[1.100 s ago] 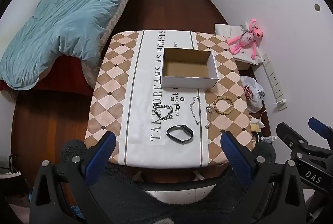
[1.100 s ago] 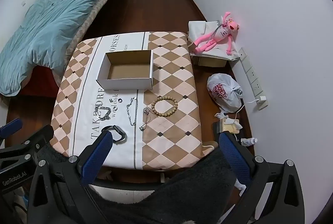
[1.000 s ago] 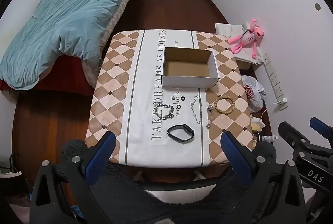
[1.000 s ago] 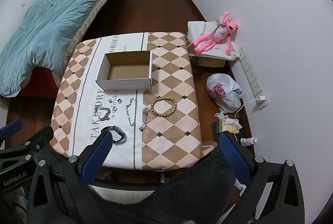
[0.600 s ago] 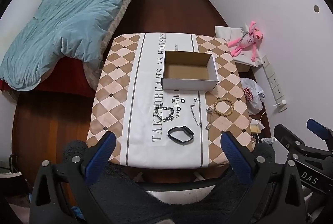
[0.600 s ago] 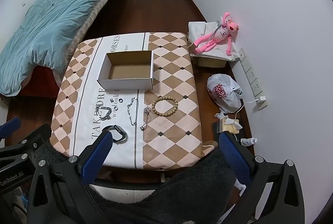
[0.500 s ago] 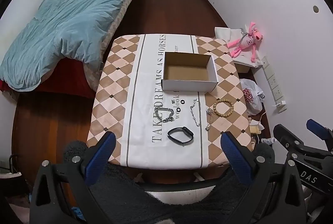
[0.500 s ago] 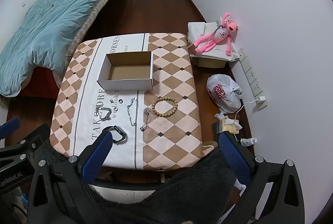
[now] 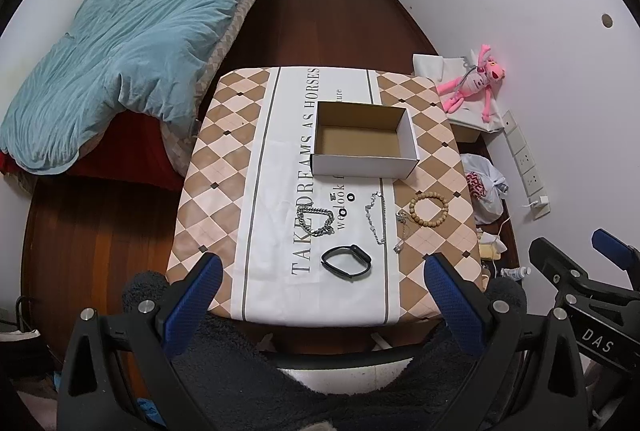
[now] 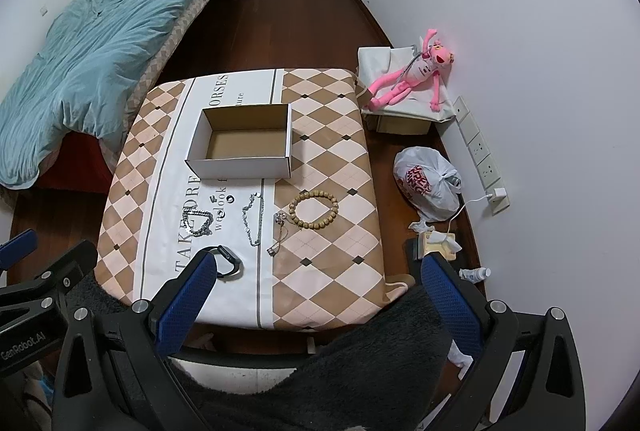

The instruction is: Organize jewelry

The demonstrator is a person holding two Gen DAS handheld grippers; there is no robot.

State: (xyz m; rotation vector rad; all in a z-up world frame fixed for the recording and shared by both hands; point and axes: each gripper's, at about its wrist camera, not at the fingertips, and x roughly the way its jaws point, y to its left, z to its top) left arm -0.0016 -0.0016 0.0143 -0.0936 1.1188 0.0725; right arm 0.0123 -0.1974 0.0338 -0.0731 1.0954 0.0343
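While I hold both grippers high above the near edge of the table (image 9: 224, 167), each one stands spread wide with nothing between its blue fingers. My left gripper (image 9: 320, 291) frames the near table edge in its own view; my right gripper (image 10: 316, 295) does the same in the right wrist view, and its black frame also shows at the right margin of the left wrist view.

On the checked tablecloth, an open white box (image 9: 362, 139) with a brown inside sits toward the far middle, holding nothing that I can see. All jewelry lies on the cloth on the near side of the box, apart from it:
- a heavy silver chain (image 9: 316, 221), farthest left;
- a black watch band (image 9: 347, 261), nearest to me, partly hidden behind a finger in the right wrist view;
- a thin silver chain (image 9: 376, 217), in the middle;
- a small silver bracelet (image 9: 401, 231), just beside the beads;
- a wooden bead bracelet (image 9: 429, 209), farthest right.

Two tiny dark items (image 9: 342, 197) lie between the box and the heavy chain; too small to tell.

A bed with a blue blanket (image 9: 120, 51) stands left of the table. A pink plush toy (image 10: 412, 77) and a plastic bag (image 10: 426, 183) lie right of it.
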